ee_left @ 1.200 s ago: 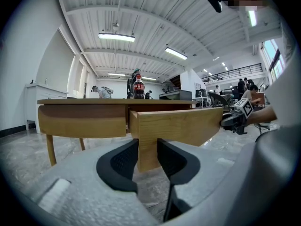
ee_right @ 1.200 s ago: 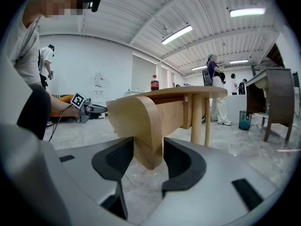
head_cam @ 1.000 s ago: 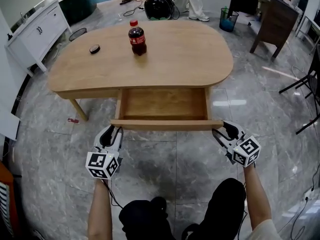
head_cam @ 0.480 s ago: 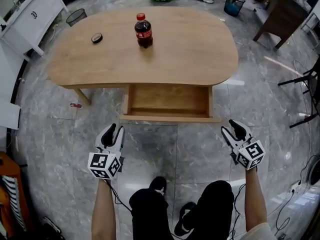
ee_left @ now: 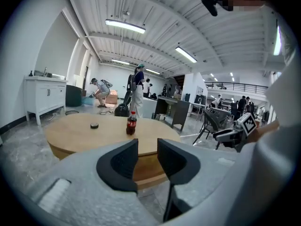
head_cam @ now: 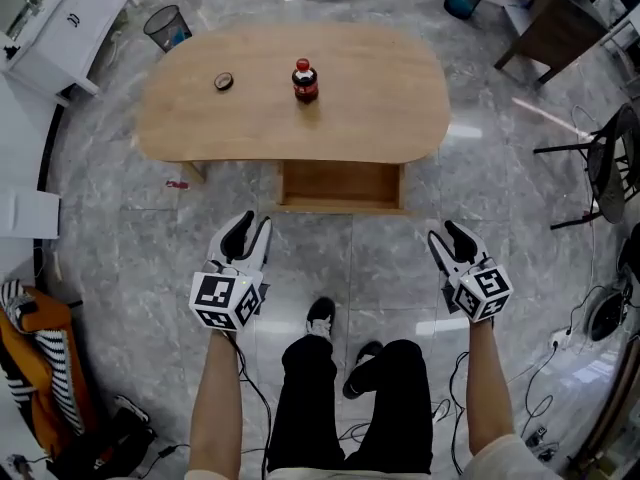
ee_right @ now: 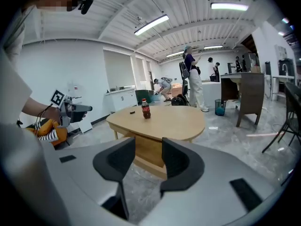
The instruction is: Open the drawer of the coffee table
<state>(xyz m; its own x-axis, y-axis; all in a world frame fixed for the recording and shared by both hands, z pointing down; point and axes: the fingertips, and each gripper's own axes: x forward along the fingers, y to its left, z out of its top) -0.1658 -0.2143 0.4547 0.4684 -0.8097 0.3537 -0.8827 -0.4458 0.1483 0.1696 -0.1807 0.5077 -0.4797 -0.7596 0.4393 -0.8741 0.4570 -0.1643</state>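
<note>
The grey marble floor (head_cam: 120, 238) is filling most of the head view. The oval wooden bench (head_cam: 370, 88) is standing on it at 12 o'clock from the person. The drawer (head_cam: 340, 183) is sitting pulled out from the bench's 6 o'clock edge, its inside showing bare wood.

Well apart from it, the left hand-held gripper (head_cam: 250, 226) is hovering at the drawer's 7 o'clock and the right hand-held gripper (head_cam: 446, 234) at its 5 o'clock — neither is touching the drawer front. The left one is released, its jaws parted with only air between them. The right one's jaws have just been closing a little, yet they too are standing apart, gripping nothing.

A cola bottle (head_cam: 304, 81) is standing upright near the bench's middle, and a small dark round object (head_cam: 224, 81) is lying at the bottle's 9 o'clock.
</note>
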